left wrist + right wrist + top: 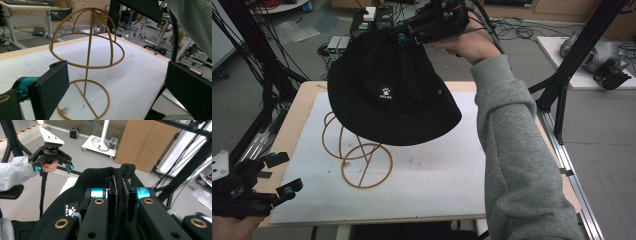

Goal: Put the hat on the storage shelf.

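Item: black hat (pixel 392 95), pinched at its crown in my right tool (pixel 432 25), upper centre of frame; wire stand (pixel 362 155) directly below it, mid-left; left tool (pixel 277 175) open, lower left.

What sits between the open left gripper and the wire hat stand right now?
Nothing: in the left gripper view, bare white table cover lies between the left gripper and the hat stand.
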